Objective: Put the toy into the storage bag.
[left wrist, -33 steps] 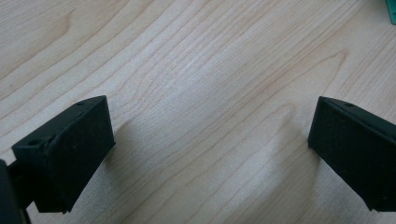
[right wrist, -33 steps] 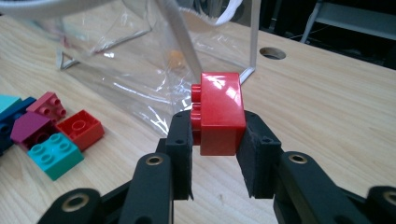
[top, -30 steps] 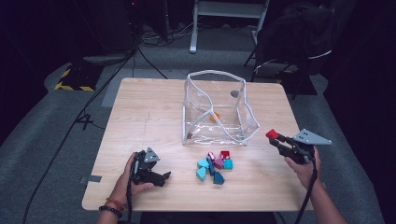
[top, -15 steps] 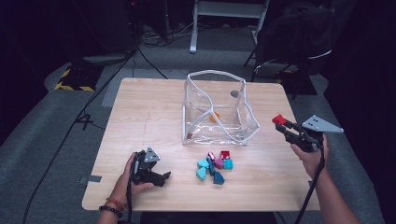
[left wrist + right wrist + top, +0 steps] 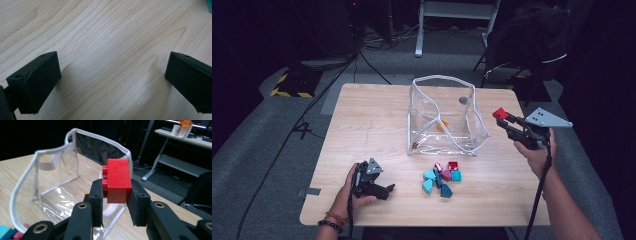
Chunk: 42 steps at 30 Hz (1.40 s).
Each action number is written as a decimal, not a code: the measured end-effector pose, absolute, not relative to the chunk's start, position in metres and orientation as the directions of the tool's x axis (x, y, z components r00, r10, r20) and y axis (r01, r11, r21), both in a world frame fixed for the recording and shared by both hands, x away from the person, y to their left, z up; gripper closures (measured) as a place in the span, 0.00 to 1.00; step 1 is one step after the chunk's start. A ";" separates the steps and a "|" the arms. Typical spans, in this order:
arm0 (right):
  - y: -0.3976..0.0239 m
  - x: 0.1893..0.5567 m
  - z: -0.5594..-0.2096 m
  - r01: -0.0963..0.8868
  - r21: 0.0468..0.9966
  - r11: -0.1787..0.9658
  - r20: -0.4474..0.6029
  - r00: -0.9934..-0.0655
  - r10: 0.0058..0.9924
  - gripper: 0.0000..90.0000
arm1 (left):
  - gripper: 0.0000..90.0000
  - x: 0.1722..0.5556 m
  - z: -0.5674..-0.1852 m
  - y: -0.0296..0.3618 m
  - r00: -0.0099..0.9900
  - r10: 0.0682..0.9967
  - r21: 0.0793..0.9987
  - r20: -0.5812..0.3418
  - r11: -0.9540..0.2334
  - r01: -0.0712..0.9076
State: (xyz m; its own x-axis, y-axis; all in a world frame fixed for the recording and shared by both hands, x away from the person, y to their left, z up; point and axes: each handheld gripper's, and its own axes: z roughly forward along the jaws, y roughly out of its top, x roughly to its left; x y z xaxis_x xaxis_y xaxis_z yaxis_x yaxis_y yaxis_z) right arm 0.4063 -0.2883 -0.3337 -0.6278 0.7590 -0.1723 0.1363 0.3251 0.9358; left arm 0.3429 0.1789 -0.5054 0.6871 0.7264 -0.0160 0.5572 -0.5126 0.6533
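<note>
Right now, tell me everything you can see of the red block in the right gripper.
The red block is a glossy, plastic-looking building brick, rectangular, with round studs on the side facing the left jaw. The right gripper is shut on it, its black pads pressing two opposite sides, so the block's upper part stands clear above the jaws. In the high view it is held in the air beside the right wall of the clear bag, not touching bag or table.

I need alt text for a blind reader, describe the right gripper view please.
A black two-jaw claw grips a red toy brick, held up in front of an open clear plastic bag with white edging that stands on a wooden table. Dark room behind.
</note>
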 end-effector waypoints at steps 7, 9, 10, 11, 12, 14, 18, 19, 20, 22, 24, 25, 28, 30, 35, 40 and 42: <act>-0.267 0.408 -0.327 0.118 0.934 0.337 -0.183 -0.653 0.735 0.76 | 0.01 0.343 -0.505 0.179 0.687 0.727 0.653 -0.016 -0.513 0.557; -0.259 0.409 -0.326 0.112 0.934 0.340 -0.185 -0.661 0.728 0.76 | 0.01 0.343 -0.505 0.179 0.687 0.726 0.653 -0.016 -0.513 0.557; -0.259 0.409 -0.326 0.112 0.934 0.340 -0.185 -0.661 0.728 0.76 | 0.01 0.343 -0.505 0.179 0.687 0.726 0.653 -0.016 -0.513 0.557; -0.256 0.410 -0.325 0.110 0.933 0.343 -0.189 -0.662 0.726 0.76 | 0.01 0.343 -0.505 0.179 0.687 0.726 0.653 -0.016 -0.513 0.557; -0.252 0.411 -0.325 0.107 0.933 0.343 -0.188 -0.666 0.721 0.76 | 0.01 0.343 -0.505 0.179 0.687 0.726 0.653 -0.016 -0.513 0.557; -0.248 0.412 -0.324 0.106 0.934 0.341 -0.186 -0.670 0.718 0.76 | 0.01 0.343 -0.505 0.179 0.687 0.726 0.653 -0.016 -0.513 0.557; -0.240 0.415 -0.323 0.103 0.933 0.344 -0.188 -0.676 0.713 0.76 | 0.01 0.343 -0.505 0.179 0.687 0.726 0.653 -0.016 -0.513 0.557; -0.239 0.415 -0.323 0.102 0.933 0.345 -0.190 -0.677 0.712 0.76 | 0.01 0.343 -0.505 0.179 0.687 0.726 0.653 -0.016 -0.513 0.557; -0.237 0.415 -0.323 0.102 0.934 0.343 -0.188 -0.678 0.711 0.76 | 0.01 0.343 -0.505 0.179 0.687 0.726 0.653 -0.016 -0.513 0.557; -0.236 0.416 -0.323 0.102 0.934 0.341 -0.185 -0.679 0.710 0.76 | 0.01 0.343 -0.505 0.179 0.687 0.726 0.653 -0.016 -0.513 0.557; -0.233 0.417 -0.323 0.100 0.935 0.341 -0.185 -0.681 0.708 0.76 | 0.01 0.343 -0.505 0.179 0.688 0.726 0.653 -0.016 -0.513 0.557; -0.231 0.418 -0.323 0.101 0.934 0.343 -0.186 -0.682 0.707 0.76 | 0.01 0.343 -0.505 0.179 0.687 0.726 0.653 -0.016 -0.513 0.557; -0.225 0.421 -0.324 0.103 0.931 0.350 -0.189 -0.685 0.703 0.76 | 0.01 0.343 -0.505 0.179 0.687 0.726 0.653 -0.016 -0.513 0.557; -0.220 0.424 -0.325 0.107 0.931 0.350 -0.184 -0.689 0.701 0.76 | 0.01 0.343 -0.505 0.179 0.687 0.726 0.653 -0.016 -0.513 0.557; -0.212 0.427 -0.328 0.117 0.927 0.356 -0.181 -0.693 0.698 0.76 | 0.01 0.343 -0.505 0.179 0.687 0.726 0.653 -0.016 -0.513 0.557; -0.205 0.430 -0.332 0.125 0.921 0.369 -0.184 -0.696 0.694 0.76 | 0.01 0.343 -0.505 0.179 0.687 0.726 0.653 -0.016 -0.513 0.557; -0.202 0.431 -0.333 0.128 0.919 0.373 -0.185 -0.696 0.694 0.76 | 0.01 0.343 -0.505 0.179 0.687 0.726 0.653 -0.016 -0.513 0.557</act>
